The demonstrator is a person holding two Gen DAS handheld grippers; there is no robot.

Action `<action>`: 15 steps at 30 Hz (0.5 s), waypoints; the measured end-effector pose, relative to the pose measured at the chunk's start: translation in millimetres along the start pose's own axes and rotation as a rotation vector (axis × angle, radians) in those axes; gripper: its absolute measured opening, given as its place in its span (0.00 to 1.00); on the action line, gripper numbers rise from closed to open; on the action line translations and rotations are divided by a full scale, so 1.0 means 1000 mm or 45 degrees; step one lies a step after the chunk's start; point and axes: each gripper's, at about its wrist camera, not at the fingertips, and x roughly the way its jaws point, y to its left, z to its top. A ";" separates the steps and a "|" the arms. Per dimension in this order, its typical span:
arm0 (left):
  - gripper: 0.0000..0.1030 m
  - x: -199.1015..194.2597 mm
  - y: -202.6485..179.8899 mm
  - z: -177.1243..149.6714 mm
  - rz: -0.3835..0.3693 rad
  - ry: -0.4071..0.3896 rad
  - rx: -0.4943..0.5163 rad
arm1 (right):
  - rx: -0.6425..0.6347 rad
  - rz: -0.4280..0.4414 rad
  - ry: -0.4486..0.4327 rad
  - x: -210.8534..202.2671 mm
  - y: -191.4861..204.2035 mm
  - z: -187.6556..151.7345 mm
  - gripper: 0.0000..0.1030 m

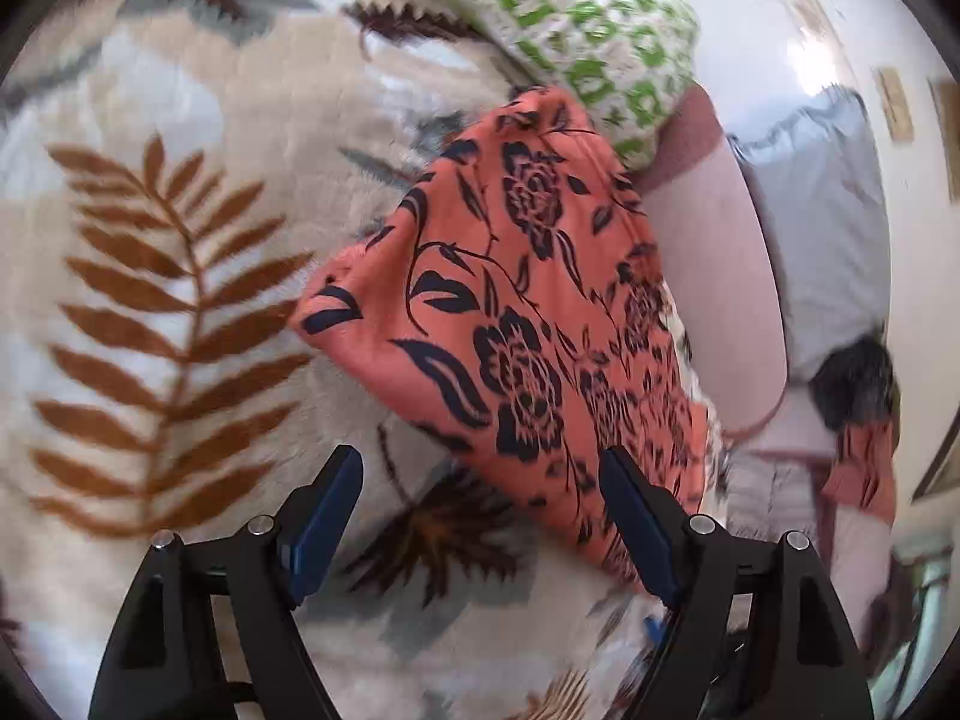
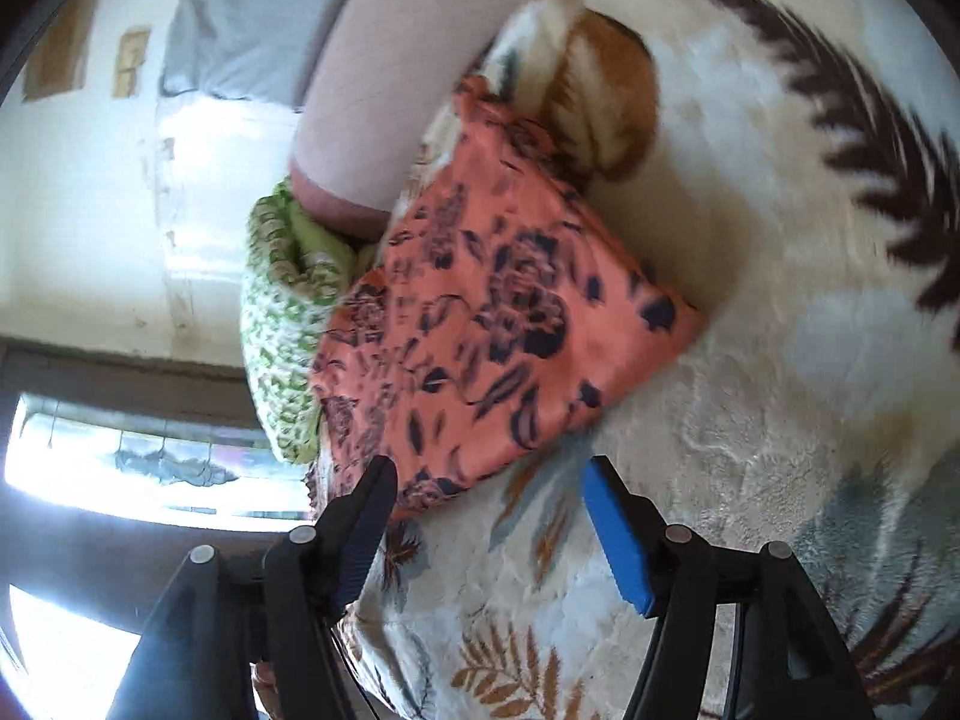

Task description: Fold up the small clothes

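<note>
Broadly, a bed carries everything, covered by a plush cream blanket (image 1: 198, 120) printed with brown fern leaves and grey-blue foliage. Along one edge of the bed lies a pale pink bolster (image 1: 714, 276), with a grey pillow (image 1: 822, 210) beyond it against the white wall. A green-and-white patterned pillow (image 1: 594, 18) sits at the end of the bolster, at the edge of the bed.

The coral garment (image 1: 528, 312), printed with dark navy roses and leaves, lies folded flat on the blanket. Its long axis runs alongside the bolster; one narrow end points at the green-and-white pillow and touches it, the other points toward the left tongs. One long side lies just beside the bolster; the opposite side faces the open middle of the bed.

The left tongs (image 1: 480, 516) stand released, jaws wide apart, over the garment's near end; the right-hand pad overlaps the cloth in view, with no pinch evident. The right tongs (image 2: 489, 516) are likewise released, jaws spread at the garment's near corner, holding nothing. The right wrist view is motion-blurred.
</note>
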 end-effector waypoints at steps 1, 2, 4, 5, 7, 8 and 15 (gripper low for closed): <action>0.79 0.005 0.002 0.001 0.001 -0.006 -0.028 | 0.022 -0.008 -0.007 0.004 -0.004 0.001 0.66; 0.79 0.007 0.003 0.002 -0.002 -0.015 -0.062 | 0.048 -0.005 -0.012 0.009 -0.009 0.004 0.66; 0.79 0.016 0.005 0.003 -0.040 -0.031 -0.106 | 0.110 0.003 -0.015 0.017 -0.017 0.007 0.66; 0.79 0.019 0.004 0.004 -0.047 -0.036 -0.110 | 0.127 0.002 -0.032 0.021 -0.020 0.010 0.66; 0.79 0.027 0.002 0.006 -0.056 -0.052 -0.118 | 0.104 0.003 -0.065 0.025 -0.018 0.013 0.66; 0.79 0.030 0.000 0.008 -0.066 -0.063 -0.122 | 0.078 -0.009 -0.085 0.028 -0.014 0.017 0.66; 0.78 0.045 -0.001 0.028 -0.123 -0.133 -0.183 | 0.027 -0.031 -0.142 0.055 -0.001 0.038 0.67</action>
